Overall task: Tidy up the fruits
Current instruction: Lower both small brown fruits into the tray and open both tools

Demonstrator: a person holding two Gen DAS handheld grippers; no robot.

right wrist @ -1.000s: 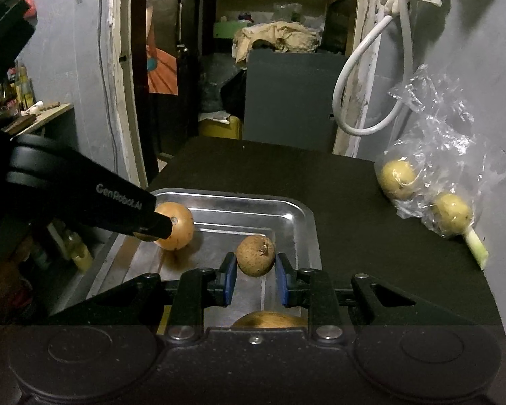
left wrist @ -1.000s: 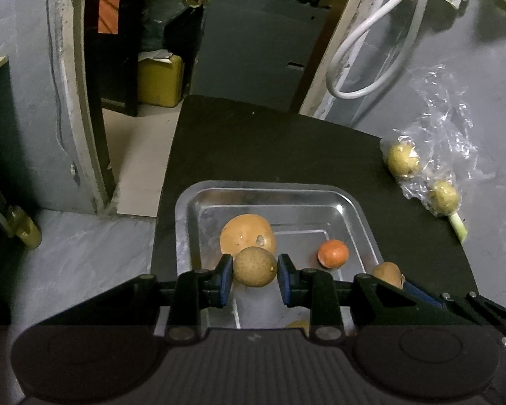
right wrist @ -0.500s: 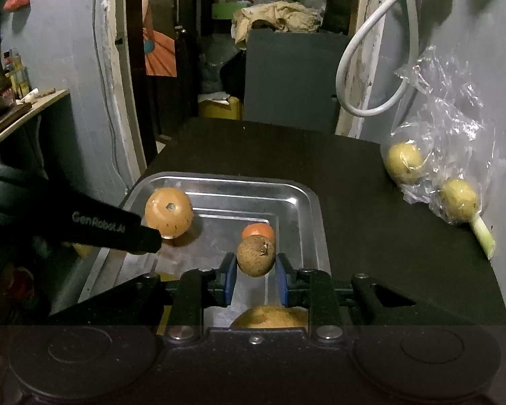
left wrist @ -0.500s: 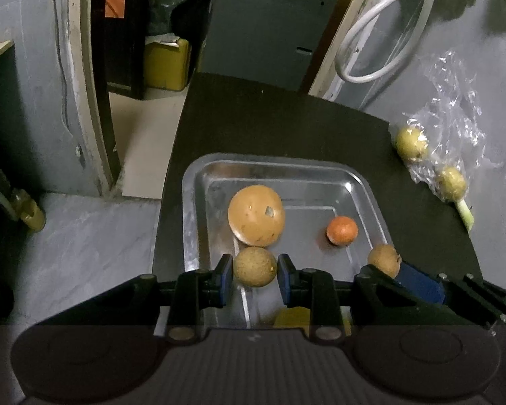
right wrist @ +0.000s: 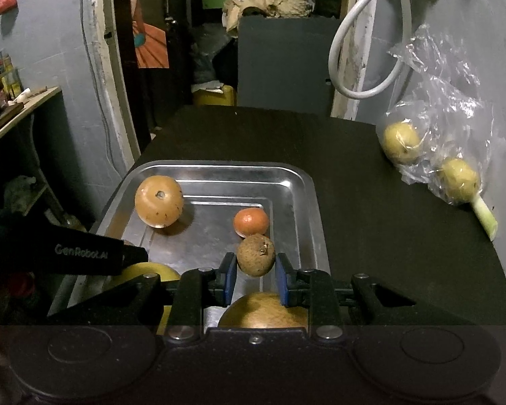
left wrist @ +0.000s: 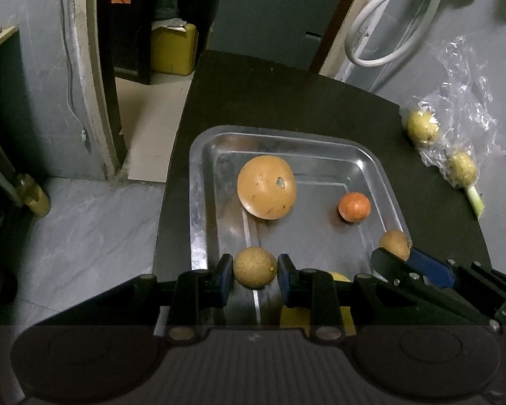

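A dark tabletop (left wrist: 286,101) fills the middle of both views, and a shallow metal tray (left wrist: 199,202) sits at its centre. At the right edge of the frame, against the grey wall, a crumpled clear plastic bag (right wrist: 448,111) holds two yellow-green fruits (right wrist: 401,141), well apart from the tray.

In the upper left of the tray lies a large orange-tan round fruit (left wrist: 266,191); a small orange citrus (left wrist: 354,206) rests to its right on the tray floor. Something yellow shows at the tray's near end, mostly hidden behind the gripper bodies (likely another fruit, though too covered to name).

The left gripper (left wrist: 255,274), low in the centre of its own view, pinches a small brown rough-skinned fruit (left wrist: 255,267) between its blue pads, above the near left part of the tray. The right gripper (right wrist: 255,271) likewise clamps a second small brown fruit (right wrist: 255,259), stem end facing up, above the near right part of the tray, just in front of the citrus.

These brown fruits look light and firm, with a matte skin that should not slip. They are round, so they may roll once released. Holding across the widest part, as both grippers do, seems soundest, with gentle pressure to avoid bruising
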